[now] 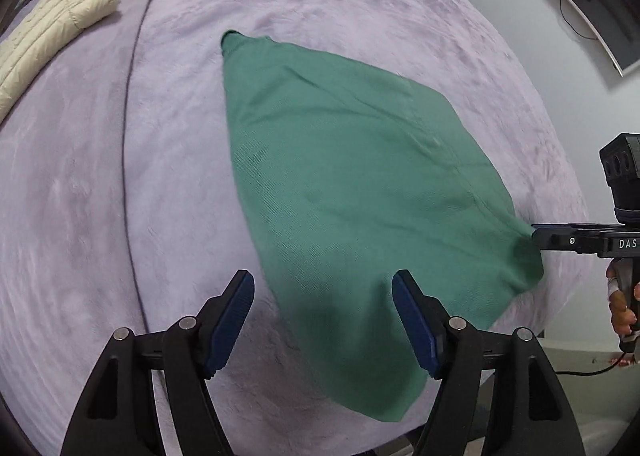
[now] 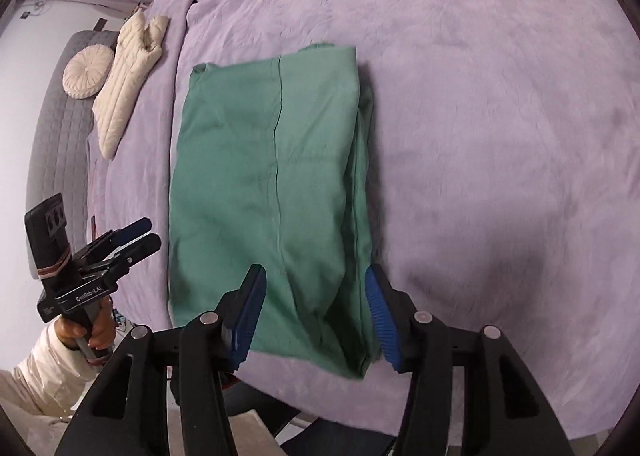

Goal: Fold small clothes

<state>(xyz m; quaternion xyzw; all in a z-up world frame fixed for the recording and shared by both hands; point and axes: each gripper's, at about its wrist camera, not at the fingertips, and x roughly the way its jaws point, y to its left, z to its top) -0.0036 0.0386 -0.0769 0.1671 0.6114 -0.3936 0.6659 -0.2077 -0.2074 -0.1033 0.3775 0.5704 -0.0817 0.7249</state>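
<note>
A green garment (image 2: 264, 183), folded into a long panel, lies flat on the lilac bed (image 2: 500, 135), with the left gripper (image 1: 323, 320) and right gripper (image 2: 316, 316) both spread wide and empty above its near edge, seemingly ready for the next fold.

You have one green garment (image 2: 264, 183) on one bed (image 2: 500, 115), two tools, left (image 1: 323, 322) and right (image 2: 316, 316), one cream jacket (image 2: 128, 71) and one round cushion (image 2: 88, 71) at ten o'clock.

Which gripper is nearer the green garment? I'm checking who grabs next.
Right. The right gripper has its open fingers straddling the green garment's near edge; the left gripper sits beside it.
</note>
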